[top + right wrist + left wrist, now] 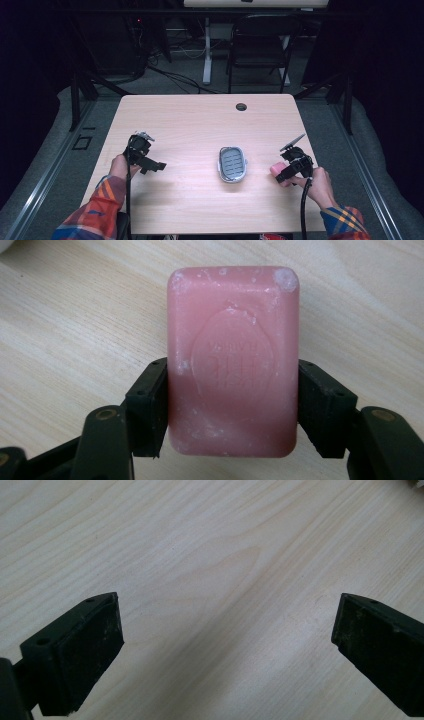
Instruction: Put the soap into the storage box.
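A pink bar of soap [233, 360] with an embossed oval stamp lies between the jaws of my right gripper [232, 405], which press on both its long sides. In the high view the soap [275, 170] peeks out at the left of that gripper [286, 172], near the table's right edge. A grey soap dish [232, 164] with a slotted floor sits at the table's middle, a little left of the soap. My left gripper [159, 165] hovers at the table's left side, its jaws wide apart over bare wood [220, 580] with nothing between them.
The light wooden table [200, 120] has a round cable hole [241, 106] near its far edge. Beyond the table stand a black folding chair [260, 50] and a white desk leg [206, 55], with cables on the floor.
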Tool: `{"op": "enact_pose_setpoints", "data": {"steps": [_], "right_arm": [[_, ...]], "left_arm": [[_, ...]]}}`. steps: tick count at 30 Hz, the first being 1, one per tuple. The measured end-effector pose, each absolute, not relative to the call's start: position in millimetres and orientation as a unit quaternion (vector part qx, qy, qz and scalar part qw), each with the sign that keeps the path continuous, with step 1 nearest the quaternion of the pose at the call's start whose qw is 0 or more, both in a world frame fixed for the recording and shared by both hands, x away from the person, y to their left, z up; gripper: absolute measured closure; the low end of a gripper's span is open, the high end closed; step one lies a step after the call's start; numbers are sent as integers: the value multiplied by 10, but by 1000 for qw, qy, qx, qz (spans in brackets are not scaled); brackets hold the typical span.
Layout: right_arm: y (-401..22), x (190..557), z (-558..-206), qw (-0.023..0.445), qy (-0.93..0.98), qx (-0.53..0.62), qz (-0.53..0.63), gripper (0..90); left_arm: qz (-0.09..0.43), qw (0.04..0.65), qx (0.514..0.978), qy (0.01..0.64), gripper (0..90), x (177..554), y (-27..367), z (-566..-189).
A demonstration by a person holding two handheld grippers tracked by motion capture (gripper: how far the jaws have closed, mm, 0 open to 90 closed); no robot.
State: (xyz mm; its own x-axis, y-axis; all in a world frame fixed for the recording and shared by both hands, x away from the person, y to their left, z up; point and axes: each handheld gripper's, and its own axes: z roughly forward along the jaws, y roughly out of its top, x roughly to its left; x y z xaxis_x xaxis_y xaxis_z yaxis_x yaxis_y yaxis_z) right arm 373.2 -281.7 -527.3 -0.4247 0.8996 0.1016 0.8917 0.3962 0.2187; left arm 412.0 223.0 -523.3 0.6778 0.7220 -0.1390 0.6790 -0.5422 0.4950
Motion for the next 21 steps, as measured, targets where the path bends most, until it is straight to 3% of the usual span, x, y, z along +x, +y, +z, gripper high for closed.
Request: {"op": "enact_pose_setpoints", "data": {"steps": [21], "right_arm": [[-2814, 3734, -5098, 21, 846, 519, 123, 369]], "left_arm": [[41, 263, 878, 398, 0, 4118, 2221, -5230]]}}
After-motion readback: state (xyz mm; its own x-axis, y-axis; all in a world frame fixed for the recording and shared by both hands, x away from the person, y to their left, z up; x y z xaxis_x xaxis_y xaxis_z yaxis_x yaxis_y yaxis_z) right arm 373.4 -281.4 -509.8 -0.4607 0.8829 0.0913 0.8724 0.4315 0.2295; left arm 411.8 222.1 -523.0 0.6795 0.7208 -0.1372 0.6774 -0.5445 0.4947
